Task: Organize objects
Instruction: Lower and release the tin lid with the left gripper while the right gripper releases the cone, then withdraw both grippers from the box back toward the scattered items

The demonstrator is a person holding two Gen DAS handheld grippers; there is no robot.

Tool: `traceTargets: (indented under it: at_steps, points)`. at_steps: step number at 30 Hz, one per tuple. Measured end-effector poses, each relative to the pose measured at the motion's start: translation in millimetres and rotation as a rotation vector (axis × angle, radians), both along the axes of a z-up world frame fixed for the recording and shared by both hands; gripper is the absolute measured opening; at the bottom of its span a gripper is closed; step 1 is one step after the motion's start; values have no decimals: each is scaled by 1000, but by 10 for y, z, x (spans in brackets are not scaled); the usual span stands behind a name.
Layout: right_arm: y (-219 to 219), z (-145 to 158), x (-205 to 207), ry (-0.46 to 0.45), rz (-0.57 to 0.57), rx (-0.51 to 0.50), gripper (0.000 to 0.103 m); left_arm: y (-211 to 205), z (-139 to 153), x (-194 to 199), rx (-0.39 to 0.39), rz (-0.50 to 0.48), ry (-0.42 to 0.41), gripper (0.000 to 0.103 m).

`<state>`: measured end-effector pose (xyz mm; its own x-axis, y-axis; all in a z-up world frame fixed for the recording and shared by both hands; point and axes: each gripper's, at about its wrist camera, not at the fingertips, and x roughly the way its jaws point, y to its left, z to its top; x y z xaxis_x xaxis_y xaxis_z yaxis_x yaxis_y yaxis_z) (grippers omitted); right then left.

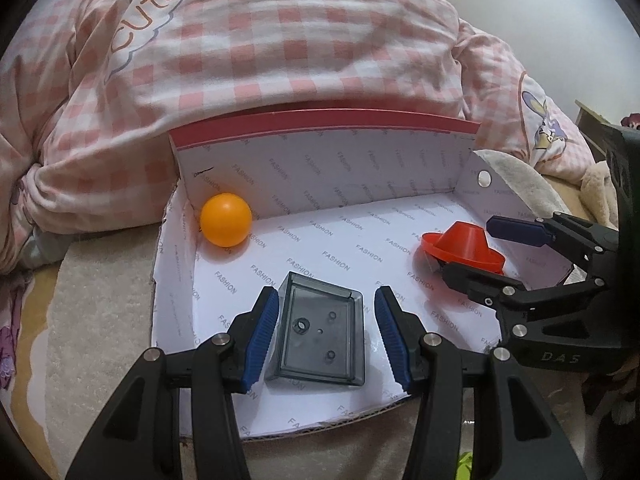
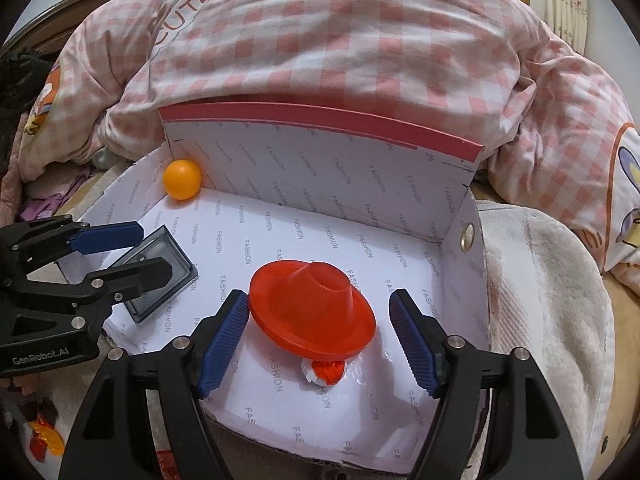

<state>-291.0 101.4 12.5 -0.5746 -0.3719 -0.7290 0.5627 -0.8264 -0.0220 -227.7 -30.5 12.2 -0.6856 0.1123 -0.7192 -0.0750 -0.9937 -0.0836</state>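
My left gripper (image 1: 326, 332) hung over the near part of the white box (image 1: 360, 184), its blue pads spread to either side of the grey plastic tray (image 1: 320, 336), a gap showing on both sides, nothing clamped; my right gripper (image 2: 316, 344) stood likewise parted around the red hat-shaped piece (image 2: 312, 312), the left pad just beside its brim, the right pad apart from it; a small red-and-white wrapped thing (image 2: 324, 372) lay under the brim's near edge; the orange ball (image 1: 226, 219) sat in the far left corner; a pink checked quilt (image 1: 280, 40) was heaped behind the box.
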Motion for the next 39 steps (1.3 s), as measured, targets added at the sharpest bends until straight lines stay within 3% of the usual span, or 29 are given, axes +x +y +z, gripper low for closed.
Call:
traceTargets:
  at_steps: [4, 6, 16, 19, 21, 27, 31, 37, 39]
  points:
    - [18, 5, 17, 0, 0, -8, 74, 17, 5, 16, -25, 1, 19, 60]
    - [29, 8, 22, 0, -1, -12, 74, 8, 13, 19, -30, 7, 27, 74]
    - [77, 99, 58, 37, -10, -49, 75, -32, 63, 54, -11, -9, 53, 86]
    - [113, 130, 47, 33, -18, -70, 86, 2, 111, 99, -22, -18, 79, 91]
    - [140, 149, 42, 32, -27, -87, 88, 17, 145, 126, -21, -24, 94, 103]
    - [223, 164, 35, -6, -59, -122, 98, 10, 190, 161, -15, -32, 102, 103]
    - [270, 182, 72, -38, -48, -150, 99, 0, 193, 185, -6, -25, 99, 103]
    - [280, 176, 195, -32, -33, -97, 98, 32, 235, 287, 6, -32, 108, 103]
    - [274, 164, 243, -19, -23, -71, 93, 53, 260, 348, 34, -42, 100, 103]
